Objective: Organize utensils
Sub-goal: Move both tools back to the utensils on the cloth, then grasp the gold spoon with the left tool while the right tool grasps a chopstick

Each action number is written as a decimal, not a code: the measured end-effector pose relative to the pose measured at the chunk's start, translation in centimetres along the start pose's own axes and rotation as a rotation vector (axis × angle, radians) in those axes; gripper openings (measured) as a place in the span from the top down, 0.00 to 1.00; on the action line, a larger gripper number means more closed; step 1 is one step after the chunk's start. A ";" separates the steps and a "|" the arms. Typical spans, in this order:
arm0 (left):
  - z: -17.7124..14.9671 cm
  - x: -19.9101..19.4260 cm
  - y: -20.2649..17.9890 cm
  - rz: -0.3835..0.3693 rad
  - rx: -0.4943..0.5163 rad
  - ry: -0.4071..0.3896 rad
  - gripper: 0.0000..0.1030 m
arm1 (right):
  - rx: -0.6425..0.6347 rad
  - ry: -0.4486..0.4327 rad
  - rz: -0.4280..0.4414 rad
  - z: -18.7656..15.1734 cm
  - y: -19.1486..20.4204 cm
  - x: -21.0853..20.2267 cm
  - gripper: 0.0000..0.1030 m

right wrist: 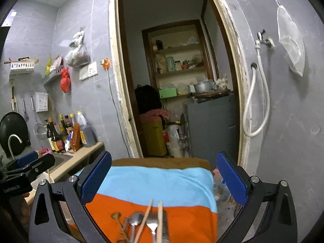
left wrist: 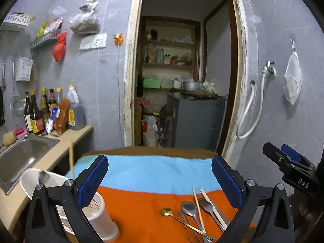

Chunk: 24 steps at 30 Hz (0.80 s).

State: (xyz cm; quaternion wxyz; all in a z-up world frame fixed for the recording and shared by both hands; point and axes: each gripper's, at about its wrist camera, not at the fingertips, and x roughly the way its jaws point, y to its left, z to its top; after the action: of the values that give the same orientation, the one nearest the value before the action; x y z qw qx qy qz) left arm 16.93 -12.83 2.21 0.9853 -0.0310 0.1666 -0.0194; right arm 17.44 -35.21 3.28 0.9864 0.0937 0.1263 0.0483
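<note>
While both grippers gape empty, only the left gripper (left wrist: 160,182) view shows the white cup (left wrist: 101,218).

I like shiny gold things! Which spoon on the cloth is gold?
The small gold spoon, leftmost in the pile; the bigger spoon beside it is silver.

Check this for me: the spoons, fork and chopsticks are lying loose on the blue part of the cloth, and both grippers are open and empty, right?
Not quite. The spoons, fork and chopsticks lie on the orange part of the cloth, not the blue; the left wrist view shows it. The left gripper and right gripper are indeed open and empty.
</note>
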 end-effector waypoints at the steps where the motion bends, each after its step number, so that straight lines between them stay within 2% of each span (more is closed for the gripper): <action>1: -0.3 0.3 -0.3 -0.004 0.000 0.016 0.00 | 0.005 0.014 0.000 -0.3 -0.5 0.3 0.01; 11: -4.1 4.4 -1.4 -0.009 -0.078 0.197 0.02 | 0.024 0.227 0.021 -5.1 -4.3 5.0 0.01; 16: -6.1 7.2 -1.1 0.017 -0.112 0.328 0.23 | 0.036 0.326 0.053 -7.6 -5.1 7.7 0.07; 20: -8.3 9.7 0.3 0.015 -0.197 0.472 0.36 | 0.031 0.397 0.070 -9.2 -4.7 9.8 0.29; 21: -8.7 10.2 0.6 0.008 -0.213 0.506 0.42 | 0.027 0.420 0.077 -9.6 -4.7 10.5 0.36; 24: -10.1 11.5 0.6 -0.012 -0.227 0.605 0.54 | 0.008 0.492 0.085 -11.1 -4.1 12.4 0.51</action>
State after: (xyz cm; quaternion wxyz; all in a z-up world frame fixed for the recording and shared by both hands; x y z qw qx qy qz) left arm 24.43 -13.32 -11.13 0.8813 -0.1343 0.4528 -0.0147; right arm 26.86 -35.82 -11.03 0.9226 0.0884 0.3589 0.1106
